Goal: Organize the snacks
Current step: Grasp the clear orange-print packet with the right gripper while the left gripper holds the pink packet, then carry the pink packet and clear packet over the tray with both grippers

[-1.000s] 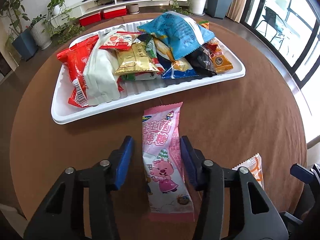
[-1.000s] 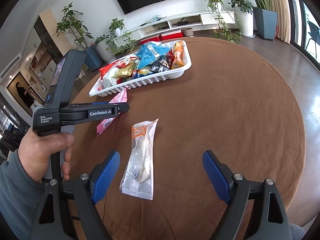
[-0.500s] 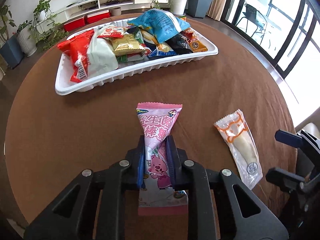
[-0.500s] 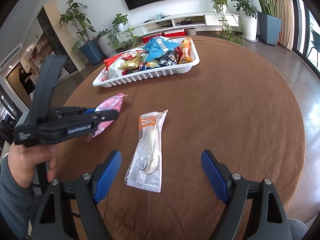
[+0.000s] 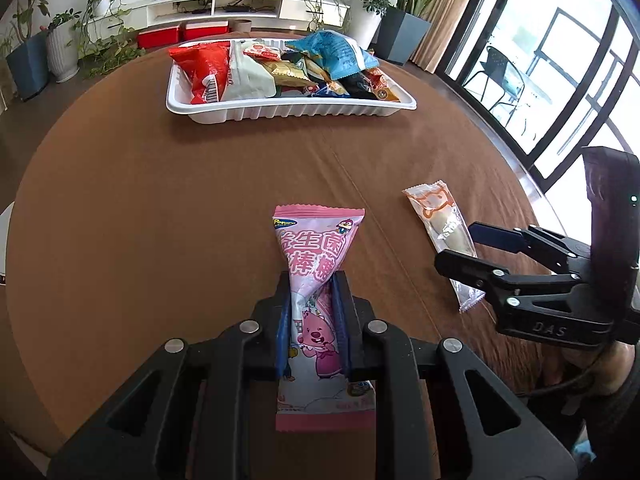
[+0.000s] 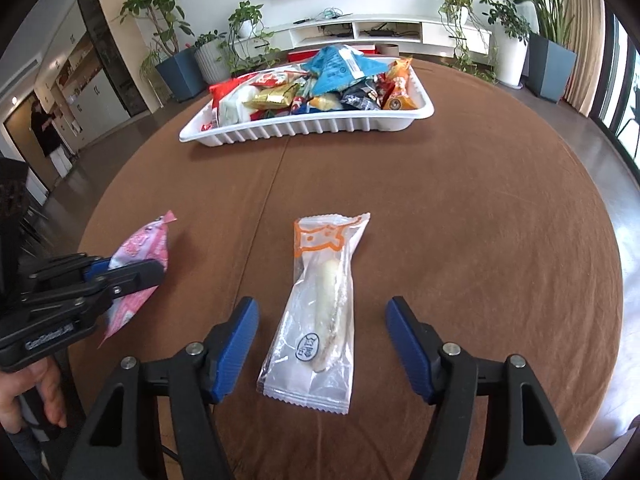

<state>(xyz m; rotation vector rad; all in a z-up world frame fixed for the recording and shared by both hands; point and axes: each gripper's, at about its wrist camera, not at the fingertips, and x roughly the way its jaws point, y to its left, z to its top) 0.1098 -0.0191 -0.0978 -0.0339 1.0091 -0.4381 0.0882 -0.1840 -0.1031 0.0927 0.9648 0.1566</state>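
Observation:
My left gripper [image 5: 313, 280] is shut on a pink snack packet [image 5: 316, 256] with a cartoon animal, held above the brown table; both also show at the left of the right wrist view, gripper [image 6: 132, 276] and packet [image 6: 138, 248]. My right gripper [image 6: 322, 316] is open, its blue fingers either side of a clear packet with orange print [image 6: 320, 300] that lies flat on the table. That packet also shows in the left wrist view [image 5: 440, 224], with the right gripper [image 5: 476, 248] over it. A white tray [image 5: 296, 112] piled with several snack bags sits at the far side.
The round table has a brown cloth [image 6: 460, 208] with a crease down the middle. The tray also shows in the right wrist view [image 6: 304, 130]. Potted plants [image 6: 180, 64], a low TV shelf and windows surround the table.
My left gripper closed on the pink packet and lifted it off the table, drawing back from the tray. My right gripper moved forward so its open fingers flank the clear packet.

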